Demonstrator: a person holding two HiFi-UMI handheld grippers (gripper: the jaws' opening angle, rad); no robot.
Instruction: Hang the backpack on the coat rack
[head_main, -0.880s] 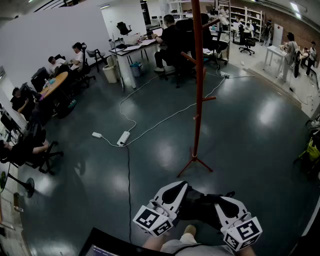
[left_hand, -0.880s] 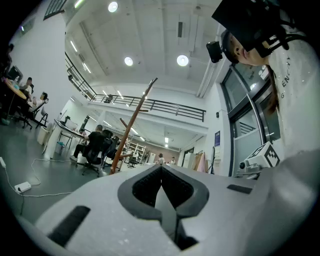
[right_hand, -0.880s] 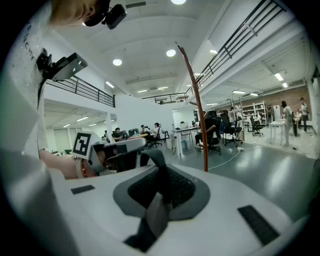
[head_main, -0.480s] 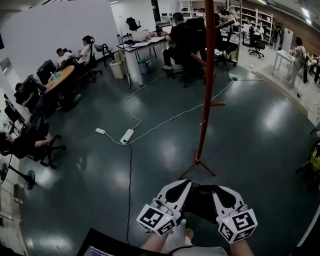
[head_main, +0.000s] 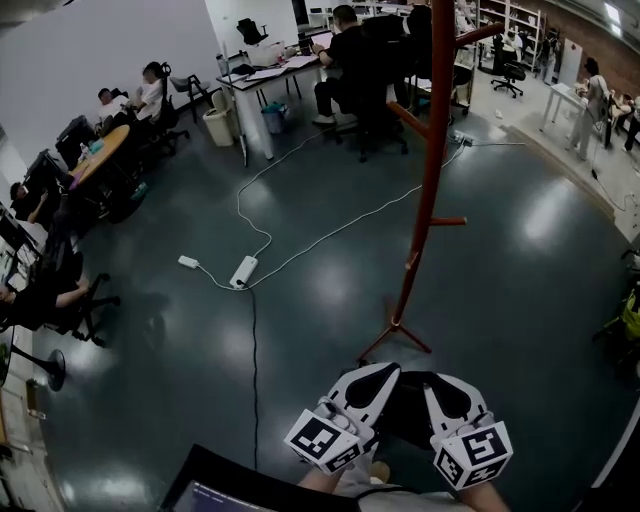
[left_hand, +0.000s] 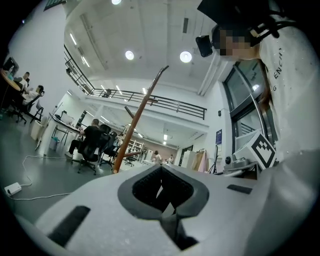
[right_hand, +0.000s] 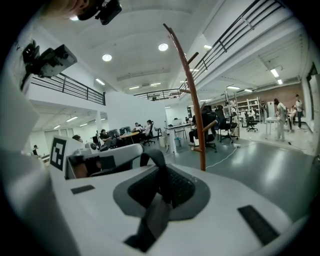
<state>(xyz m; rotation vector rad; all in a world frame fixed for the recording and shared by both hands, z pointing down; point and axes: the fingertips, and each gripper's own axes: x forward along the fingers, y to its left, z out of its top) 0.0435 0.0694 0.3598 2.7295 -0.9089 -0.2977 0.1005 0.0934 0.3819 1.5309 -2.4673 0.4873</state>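
The coat rack (head_main: 431, 170) is a tall red-brown pole with short pegs, and its legs stand on the floor just beyond my grippers. A black backpack (head_main: 405, 408) hangs between the two grippers at the bottom of the head view. My left gripper (head_main: 384, 374) holds its left side, my right gripper (head_main: 438, 386) its right side. In the right gripper view my gripper (right_hand: 162, 189) is shut on a black strap (right_hand: 159, 162), with the rack (right_hand: 193, 100) ahead. In the left gripper view my gripper (left_hand: 162, 192) is shut on a dark strap; the rack (left_hand: 136, 125) leans ahead.
A white power strip (head_main: 243, 271) and its long cable lie on the floor to the left. People sit at desks (head_main: 262, 78) and on office chairs at the far left and behind the rack. A laptop edge (head_main: 225, 485) shows at the bottom.
The rack has come a little nearer and now stands right of centre. Both grippers still hold the backpack low in front of me, now close to the rack's legs.
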